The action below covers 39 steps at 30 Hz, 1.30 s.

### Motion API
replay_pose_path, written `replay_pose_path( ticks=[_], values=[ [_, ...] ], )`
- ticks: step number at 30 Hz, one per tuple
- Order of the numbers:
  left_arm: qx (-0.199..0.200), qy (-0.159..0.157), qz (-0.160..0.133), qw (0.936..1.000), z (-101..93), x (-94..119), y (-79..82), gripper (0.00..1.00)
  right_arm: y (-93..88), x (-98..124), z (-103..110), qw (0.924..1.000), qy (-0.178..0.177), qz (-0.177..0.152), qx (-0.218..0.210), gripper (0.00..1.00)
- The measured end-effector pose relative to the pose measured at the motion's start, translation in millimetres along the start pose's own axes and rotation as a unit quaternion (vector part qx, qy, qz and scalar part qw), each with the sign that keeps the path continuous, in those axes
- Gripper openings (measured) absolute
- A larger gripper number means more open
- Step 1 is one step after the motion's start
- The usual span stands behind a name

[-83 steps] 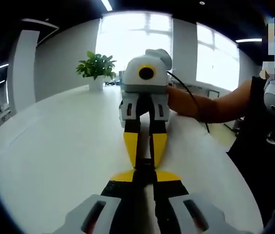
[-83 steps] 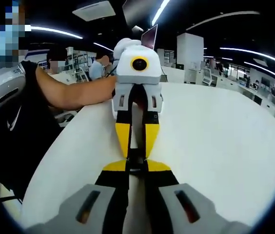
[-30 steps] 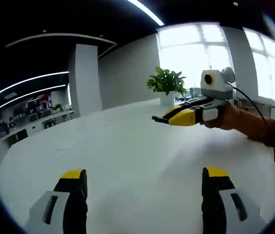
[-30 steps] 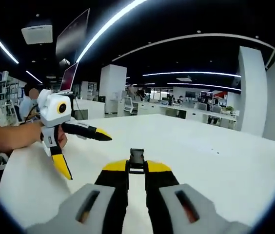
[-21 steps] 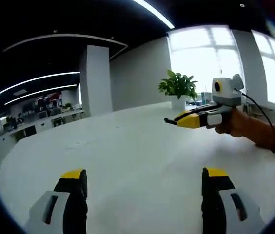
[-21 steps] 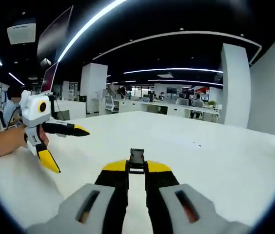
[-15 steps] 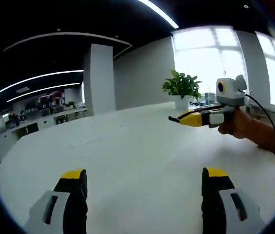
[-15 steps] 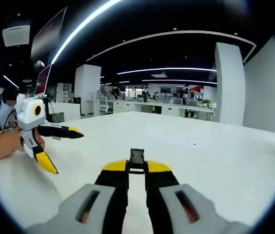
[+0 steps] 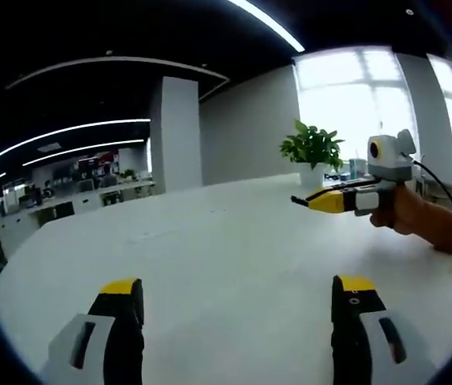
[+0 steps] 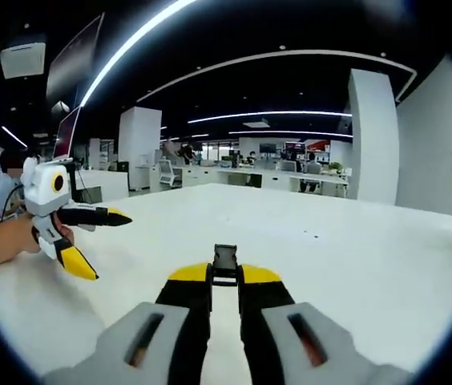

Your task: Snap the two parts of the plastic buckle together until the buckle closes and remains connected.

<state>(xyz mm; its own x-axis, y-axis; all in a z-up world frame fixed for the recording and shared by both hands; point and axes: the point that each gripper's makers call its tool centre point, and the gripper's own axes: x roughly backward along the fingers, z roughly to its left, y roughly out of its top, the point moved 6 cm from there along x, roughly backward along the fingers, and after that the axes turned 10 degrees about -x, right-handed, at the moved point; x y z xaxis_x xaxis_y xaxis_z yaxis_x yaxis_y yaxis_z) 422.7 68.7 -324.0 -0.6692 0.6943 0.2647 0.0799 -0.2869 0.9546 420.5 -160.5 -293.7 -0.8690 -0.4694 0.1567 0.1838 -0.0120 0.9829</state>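
My right gripper is shut on a small black plastic buckle that sticks out past its yellow tips, above the white table. I cannot tell whether both buckle halves are there. In the left gripper view that same right gripper hovers at the right, held by a hand, a dark bit at its tip. My left gripper stands wide open with nothing between its fingers. In the right gripper view the left gripper is far to the left, its jaws splayed apart.
A potted plant stands at the table's far end by bright windows. A white pillar and office desks lie beyond. A hand and forearm hold the left gripper; a cable trails from the right one.
2.8 s ago both grippers met tip to tip, shut on the buckle. The left one has since opened and drawn away; the right still holds the buckle. Both have drifted further apart over the last second.
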Motion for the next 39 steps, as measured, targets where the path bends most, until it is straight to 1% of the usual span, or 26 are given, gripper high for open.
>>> replay_pose_path(
  ticks=[3, 5, 7, 11, 13, 14, 18, 20, 22, 28, 34, 39],
  values=[
    [-0.007, 0.004, 0.001, 1.0, 0.5, -1.2, -0.6, 0.99, -2.1, -3.2, -3.0, 1.0, -0.005, 0.006, -0.004, 0.1],
    [-0.019, 0.006, 0.005, 0.9998, -0.3, -1.6, -1.8, 0.99, -1.8, -6.8, -4.4, 0.9997, 0.004, 0.005, -0.022, 0.1],
    [-0.003, -0.011, -0.001, 0.9999, -4.8, -2.7, -1.5, 0.99, -1.1, -9.6, -7.6, 0.9997, 0.001, 0.007, -0.022, 0.1],
    [-0.011, -0.009, -0.001, 0.9999, -5.4, -2.0, -0.7, 0.99, 0.2, -17.0, -15.1, 0.9997, -0.01, 0.01, -0.017, 0.1],
    [0.0, -0.026, -0.004, 0.9997, -9.1, -1.6, 0.2, 0.99, -1.0, -20.6, -13.5, 0.9997, -0.017, 0.017, -0.005, 0.1],
    [0.001, -0.028, -0.001, 0.9996, -9.3, -1.9, -0.7, 0.99, -1.3, -23.4, -13.9, 0.9997, -0.018, 0.019, -0.004, 0.1],
    [-0.008, -0.023, 0.005, 0.9997, -8.0, -3.5, -2.8, 0.99, -3.8, -33.5, -14.5, 0.9995, -0.018, 0.027, 0.001, 0.1],
    [-0.008, -0.026, 0.001, 0.9996, -7.6, -2.4, -2.4, 0.99, -6.0, -36.0, -13.8, 0.9994, -0.011, 0.032, -0.009, 0.1],
    [-0.002, -0.023, 0.0, 0.9997, -5.3, -1.5, -1.6, 0.99, -7.4, -37.0, -14.5, 0.9993, -0.017, 0.034, -0.005, 0.1],
    [0.006, -0.017, -0.009, 0.9998, -1.1, -0.3, 0.8, 0.99, -3.1, -44.7, -22.1, 0.9992, -0.021, 0.033, -0.005, 0.1],
    [0.005, -0.012, -0.009, 0.9999, 0.7, 0.1, 0.9, 0.99, -4.6, -54.8, -29.6, 0.9989, -0.025, 0.039, -0.004, 0.1],
    [0.004, -0.015, -0.007, 0.9999, -1.1, -0.8, 0.3, 0.99, -3.0, -62.1, -32.2, 0.9989, -0.025, 0.041, -0.002, 0.1]
  ],
)
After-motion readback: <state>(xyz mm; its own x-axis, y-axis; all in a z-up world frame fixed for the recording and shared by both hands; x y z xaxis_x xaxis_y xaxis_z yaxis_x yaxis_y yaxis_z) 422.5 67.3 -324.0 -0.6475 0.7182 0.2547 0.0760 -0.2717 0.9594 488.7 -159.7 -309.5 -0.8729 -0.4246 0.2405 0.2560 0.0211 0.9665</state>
